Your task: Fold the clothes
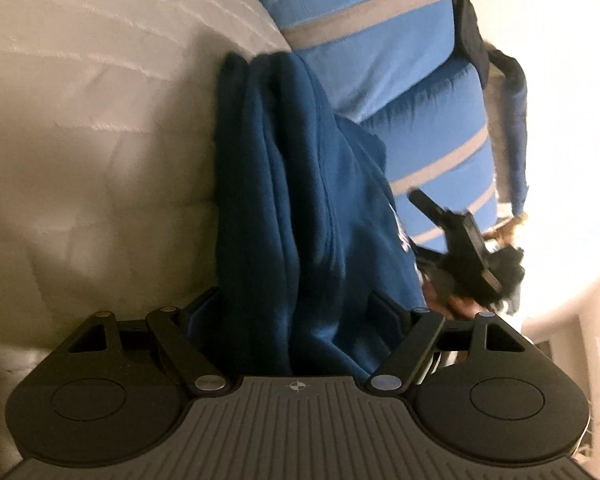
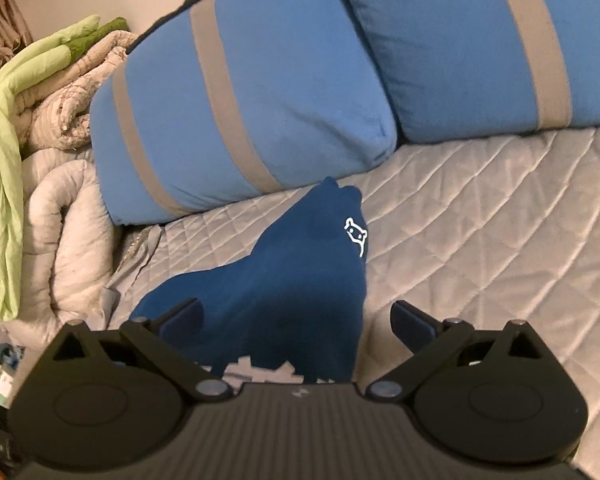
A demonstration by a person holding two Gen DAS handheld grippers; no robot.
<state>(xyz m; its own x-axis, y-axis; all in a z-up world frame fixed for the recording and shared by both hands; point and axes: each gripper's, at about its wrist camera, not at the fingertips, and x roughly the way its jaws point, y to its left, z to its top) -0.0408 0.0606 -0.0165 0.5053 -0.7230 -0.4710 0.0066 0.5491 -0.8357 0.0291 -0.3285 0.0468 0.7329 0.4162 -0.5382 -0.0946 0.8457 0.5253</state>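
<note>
A dark blue garment (image 1: 300, 200) with a small white logo (image 2: 356, 240) lies bunched on the quilted bed. In the left wrist view its thick folds fill the whole gap between my left gripper's (image 1: 296, 308) widely spread fingers and touch both pads, so the gripper is shut on the bundle. My right gripper (image 2: 298, 320) stands wide open low over the garment's near edge, its left finger (image 2: 184, 316) above the cloth and its right finger (image 2: 412, 320) over bare quilt. The left view also shows the right gripper (image 1: 456, 244), held by a hand, beside the garment.
Two light blue pillows with grey stripes (image 2: 244, 120) (image 2: 500, 48) lie just beyond the garment. A rolled grey quilt (image 2: 64, 220) and a green and beige blanket heap (image 2: 28, 92) fill the left side. Quilted bed cover (image 2: 500, 220) stretches to the right.
</note>
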